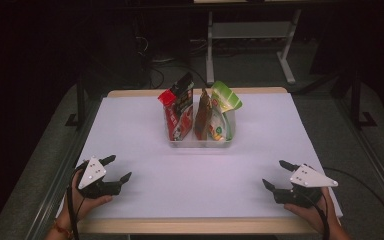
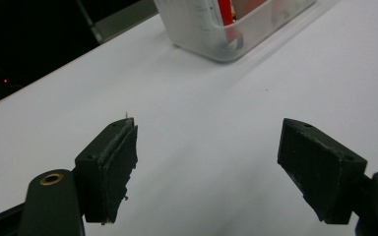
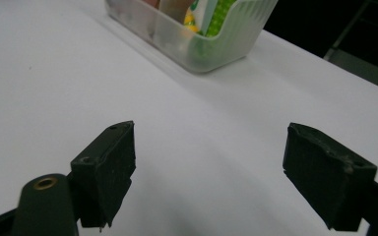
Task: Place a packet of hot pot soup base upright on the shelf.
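High view: snack packets point(image 1: 200, 112) upright, perhaps three, in tub point(image 1: 200, 142).

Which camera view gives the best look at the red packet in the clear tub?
The high view: the red packet stands whole at the left end of the clear tub. The left gripper view shows a red strip behind the wall; the right gripper view cannot confirm it.

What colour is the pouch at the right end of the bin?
Green and white, clearest in the high view: pouch in the clear bin.
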Demonstrator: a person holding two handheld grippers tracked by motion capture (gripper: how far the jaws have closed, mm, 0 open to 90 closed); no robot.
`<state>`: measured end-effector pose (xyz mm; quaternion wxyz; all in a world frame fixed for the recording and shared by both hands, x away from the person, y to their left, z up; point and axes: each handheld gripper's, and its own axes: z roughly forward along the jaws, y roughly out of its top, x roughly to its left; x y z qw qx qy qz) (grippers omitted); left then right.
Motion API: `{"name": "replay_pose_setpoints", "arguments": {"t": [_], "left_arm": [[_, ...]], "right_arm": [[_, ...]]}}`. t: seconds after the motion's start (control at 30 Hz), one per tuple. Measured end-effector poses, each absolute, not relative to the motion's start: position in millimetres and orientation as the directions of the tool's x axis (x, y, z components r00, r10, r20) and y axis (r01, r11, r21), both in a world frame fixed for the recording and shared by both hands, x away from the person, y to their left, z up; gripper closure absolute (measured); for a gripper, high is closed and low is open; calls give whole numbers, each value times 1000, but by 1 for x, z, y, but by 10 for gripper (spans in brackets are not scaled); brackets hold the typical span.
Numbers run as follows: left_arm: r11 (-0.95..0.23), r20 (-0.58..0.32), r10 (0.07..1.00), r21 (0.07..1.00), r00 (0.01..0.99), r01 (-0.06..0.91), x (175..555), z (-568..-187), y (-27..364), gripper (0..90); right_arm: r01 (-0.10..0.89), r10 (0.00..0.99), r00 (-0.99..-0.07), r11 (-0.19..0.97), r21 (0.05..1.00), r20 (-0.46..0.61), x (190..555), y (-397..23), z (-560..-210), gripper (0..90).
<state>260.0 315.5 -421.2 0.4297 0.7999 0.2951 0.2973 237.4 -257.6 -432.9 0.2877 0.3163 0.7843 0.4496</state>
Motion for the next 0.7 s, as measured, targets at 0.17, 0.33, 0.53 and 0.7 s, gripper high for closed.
{"name": "replay_pose_setpoints", "arguments": {"t": [0.17,0.33,0.53,0.7], "left_arm": [[-429,210,751,876,626,221,254,-422,325,222],[-387,187,781,894,596,227,250,-426,337,222],[-348,159,813,904,561,249,248,-431,353,226],[-315,128,834,909,536,273,246,-435,362,221]], "right_arm": [[239,779,-601,387,891,-178,238,-263,-432,185],[241,802,-568,374,895,-183,239,-268,-432,188],[253,825,-537,355,900,-174,242,-275,-434,189],[267,840,-518,339,902,-162,246,-280,-436,184]]}}
